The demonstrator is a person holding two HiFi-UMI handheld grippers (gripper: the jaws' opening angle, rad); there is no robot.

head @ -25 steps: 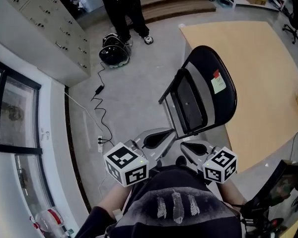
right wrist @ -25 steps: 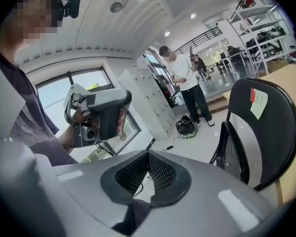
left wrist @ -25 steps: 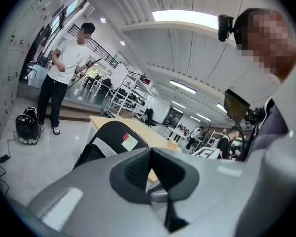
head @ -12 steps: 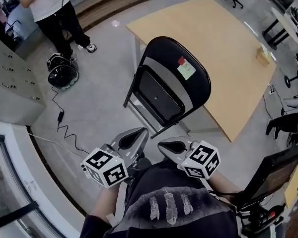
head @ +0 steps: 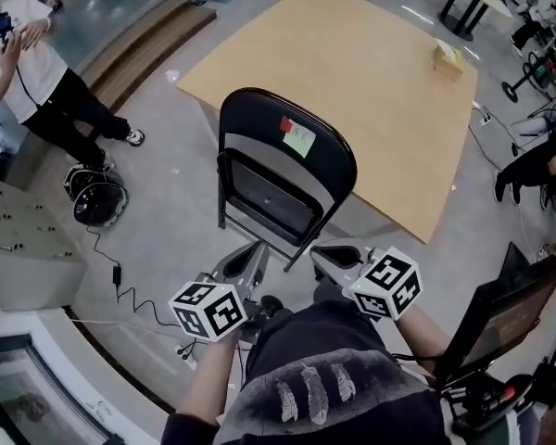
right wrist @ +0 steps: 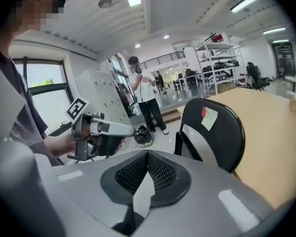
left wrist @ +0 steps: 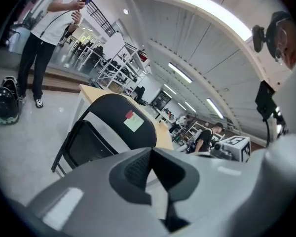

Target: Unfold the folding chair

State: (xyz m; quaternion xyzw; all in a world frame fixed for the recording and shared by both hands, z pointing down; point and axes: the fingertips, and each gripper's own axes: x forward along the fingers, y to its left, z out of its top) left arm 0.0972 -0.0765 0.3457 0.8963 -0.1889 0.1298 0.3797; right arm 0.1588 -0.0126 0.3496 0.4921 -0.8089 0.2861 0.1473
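I'm looking down at the black folding chair with a padded back and metal frame (head: 283, 170). It is standing folded on the grey floor (head: 167, 239), just beside the near edge of the light wooden table (head: 352, 72); whether it is leaning on that table I cannot tell. Its long axis is running upright, with the rounded backrest at the top and the legs down by my tongs. The seat is lying flat against the frame under the backrest. The broad face, carrying a small red sticker and a pale green note, is facing me.

The left tongs (head: 258, 249) and the right tongs (head: 321, 251) are both sitting closed with nothing between the pads. They are hovering near the chair's lower frame and not touching it.

The head view is giving me the whole table top, a small cardboard box (head: 448, 56) on its far side, and a round black bag (head: 97, 202) on the floor by a standing person in a white top (head: 37, 82). The left gripper view is showing the chair side-on with the right marker cube beyond it. The right gripper view is catching the left tongs in a hand, with a window behind.
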